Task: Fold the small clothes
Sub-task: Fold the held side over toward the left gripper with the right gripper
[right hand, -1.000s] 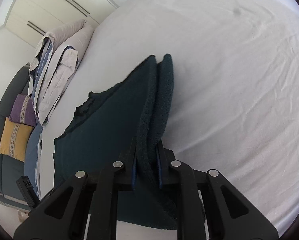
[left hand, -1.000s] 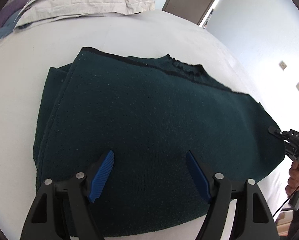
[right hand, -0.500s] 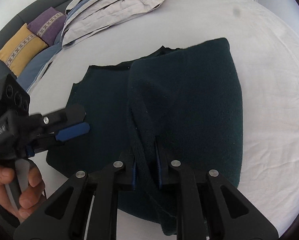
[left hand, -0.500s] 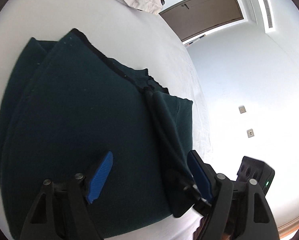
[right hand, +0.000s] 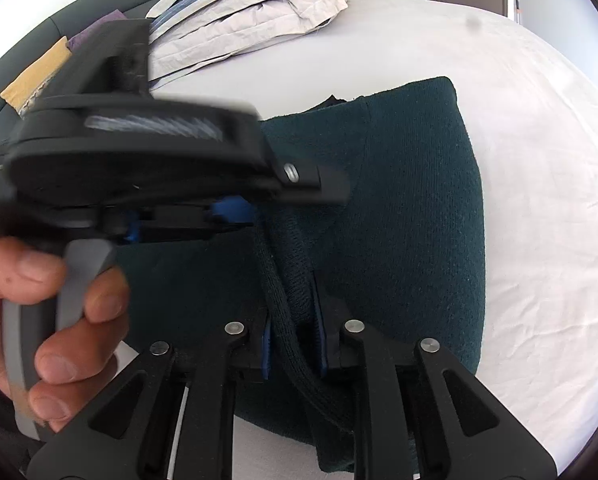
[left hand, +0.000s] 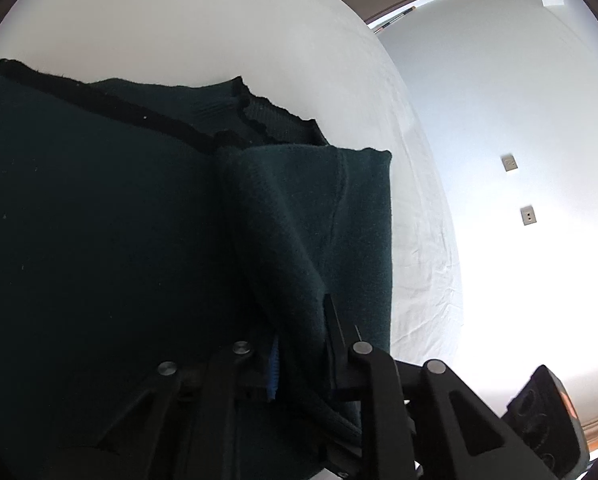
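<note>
1. Sweater (right hand: 399, 216), dark green, lies half-folded on the white bed (right hand: 539, 200), its turned-over flap edge running straight away from me.
2. My right gripper (right hand: 293, 344) pinches that edge's near end.
3. My left gripper (left hand: 299, 364) has just been closing and clamps the same edge just beside it, farther along.

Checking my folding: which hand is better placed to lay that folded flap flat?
Probably the right tool: it grips the dark green garment's folded edge from the near side. The left tool, whose jaws just closed on it, crowds in sideways.
</note>
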Available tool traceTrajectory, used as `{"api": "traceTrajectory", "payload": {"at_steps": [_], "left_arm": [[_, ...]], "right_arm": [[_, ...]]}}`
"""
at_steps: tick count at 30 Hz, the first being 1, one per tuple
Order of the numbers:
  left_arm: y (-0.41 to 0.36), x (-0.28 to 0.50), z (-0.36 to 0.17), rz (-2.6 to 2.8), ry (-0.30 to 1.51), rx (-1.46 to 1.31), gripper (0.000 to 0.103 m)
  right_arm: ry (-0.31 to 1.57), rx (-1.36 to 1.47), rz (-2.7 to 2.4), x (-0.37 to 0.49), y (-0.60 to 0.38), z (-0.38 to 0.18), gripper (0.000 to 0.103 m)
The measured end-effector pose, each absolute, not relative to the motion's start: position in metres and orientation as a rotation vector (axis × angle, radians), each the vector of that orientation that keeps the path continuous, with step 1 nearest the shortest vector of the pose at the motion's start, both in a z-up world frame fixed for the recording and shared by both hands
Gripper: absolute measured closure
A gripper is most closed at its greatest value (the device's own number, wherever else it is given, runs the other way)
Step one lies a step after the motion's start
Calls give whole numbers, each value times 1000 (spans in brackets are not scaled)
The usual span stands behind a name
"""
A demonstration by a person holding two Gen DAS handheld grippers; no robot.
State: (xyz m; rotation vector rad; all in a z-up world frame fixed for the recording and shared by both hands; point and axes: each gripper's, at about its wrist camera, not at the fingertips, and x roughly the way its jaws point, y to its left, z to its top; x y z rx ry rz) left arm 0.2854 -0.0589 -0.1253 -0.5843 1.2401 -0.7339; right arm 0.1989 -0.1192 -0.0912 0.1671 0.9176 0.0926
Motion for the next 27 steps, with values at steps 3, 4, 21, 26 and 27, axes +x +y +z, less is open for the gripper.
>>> {"api": "traceTrajectory", "payload": {"at_steps": [3, 4, 21, 26, 27], "left_arm": [[-56, 285, -128, -736, 1239, -591, 88], [-54, 285, -130, -738, 1241, -596, 89], [-45, 290, -129, -770, 1217, -572, 89], [-36, 286, -121, -784, 1192, -528, 89], [-32, 286, -120, -784, 1186, -527, 89]], "right_arm": [[889, 133, 77, 171, -119, -80, 73], [867, 105, 62, 157, -119, -77, 58], [724, -102, -3, 65, -89, -71, 85], [628, -60, 245, 32, -69, -40, 85], [607, -22, 259, 25, -72, -33, 85]]}}
